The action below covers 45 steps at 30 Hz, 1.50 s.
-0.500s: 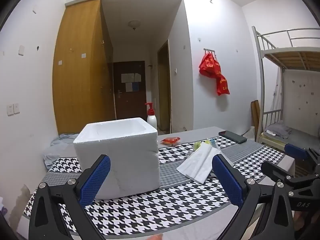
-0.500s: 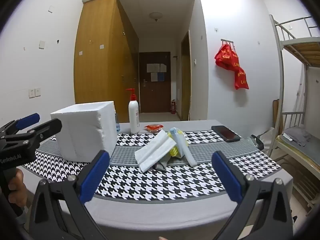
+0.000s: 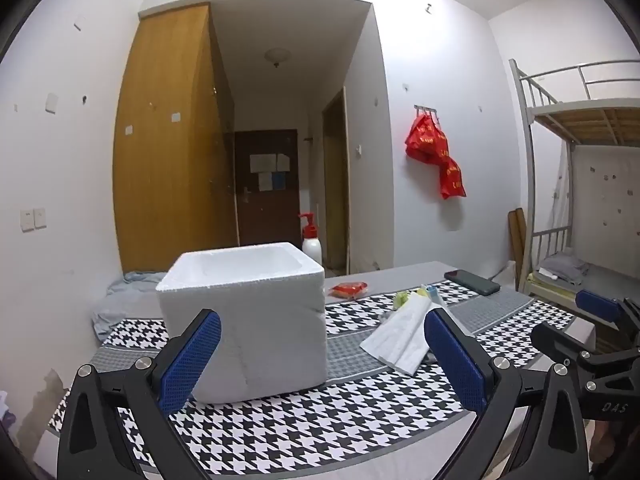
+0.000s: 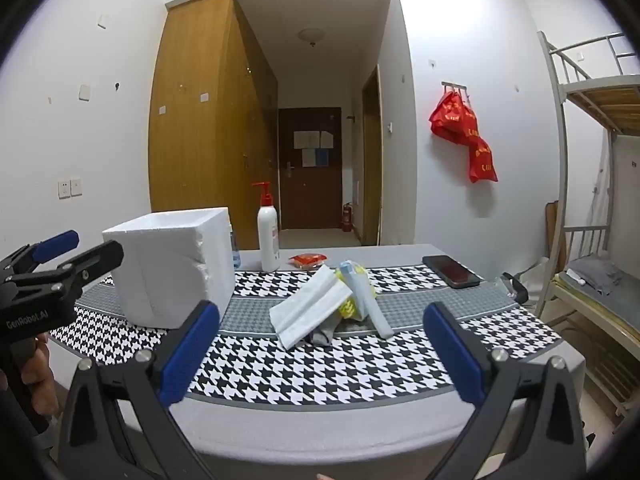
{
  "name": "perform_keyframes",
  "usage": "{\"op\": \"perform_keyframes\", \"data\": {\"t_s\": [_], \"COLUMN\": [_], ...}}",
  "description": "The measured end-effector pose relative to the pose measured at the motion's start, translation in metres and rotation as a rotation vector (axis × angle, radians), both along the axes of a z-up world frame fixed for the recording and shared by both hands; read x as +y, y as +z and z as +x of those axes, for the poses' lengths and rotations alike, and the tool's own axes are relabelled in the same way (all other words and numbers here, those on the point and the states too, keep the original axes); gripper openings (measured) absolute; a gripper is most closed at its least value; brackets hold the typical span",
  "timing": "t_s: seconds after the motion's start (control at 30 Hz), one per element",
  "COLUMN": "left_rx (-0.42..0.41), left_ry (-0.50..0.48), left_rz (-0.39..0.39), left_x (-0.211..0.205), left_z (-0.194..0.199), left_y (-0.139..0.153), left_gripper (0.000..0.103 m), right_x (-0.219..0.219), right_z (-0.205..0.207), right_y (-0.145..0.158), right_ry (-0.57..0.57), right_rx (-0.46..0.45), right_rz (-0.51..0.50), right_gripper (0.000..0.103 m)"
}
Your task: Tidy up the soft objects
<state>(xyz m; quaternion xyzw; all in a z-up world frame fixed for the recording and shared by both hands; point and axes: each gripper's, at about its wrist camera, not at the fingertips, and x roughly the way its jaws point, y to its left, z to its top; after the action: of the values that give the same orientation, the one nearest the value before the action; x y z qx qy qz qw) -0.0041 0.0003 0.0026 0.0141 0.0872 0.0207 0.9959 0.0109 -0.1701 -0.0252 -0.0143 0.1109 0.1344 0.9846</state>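
I am holding the left gripper and the right gripper spread wide and empty, both hanging over the near edge of the table with nothing between the jaws. The task's soft objects are lying in one loose pile on the houndstooth cloth, to the right of the open white foam box and well apart from it: a folded white cloth is leaning across a yellow-green piece, a pale blue-white pack and a grey scrap. I am judging these pieces light, limp and liable to sag or drag neighbours along. I am therefore favouring a pinch across the folded white cloth's thick upper edge, where layers are stacked, rather than a single loose corner. The foam box looks light and crumbly, so it may slide if nudged.
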Motion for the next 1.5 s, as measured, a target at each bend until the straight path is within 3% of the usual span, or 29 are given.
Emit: {"op": "perform_keyframes", "data": {"t_s": [1.5], "left_rx": [0.038], "left_ry": [-0.018], "left_rz": [-0.007], "left_x": [-0.0004], "left_z": [0.0068], "left_y": [-0.0006], "left_gripper": [0.102], "right_x": [-0.0013], "right_z": [0.0011], "right_y": [0.0034], "right_ry": [0.009], "right_rx": [0.010], "right_rz": [-0.002], "right_gripper": [0.103]}}
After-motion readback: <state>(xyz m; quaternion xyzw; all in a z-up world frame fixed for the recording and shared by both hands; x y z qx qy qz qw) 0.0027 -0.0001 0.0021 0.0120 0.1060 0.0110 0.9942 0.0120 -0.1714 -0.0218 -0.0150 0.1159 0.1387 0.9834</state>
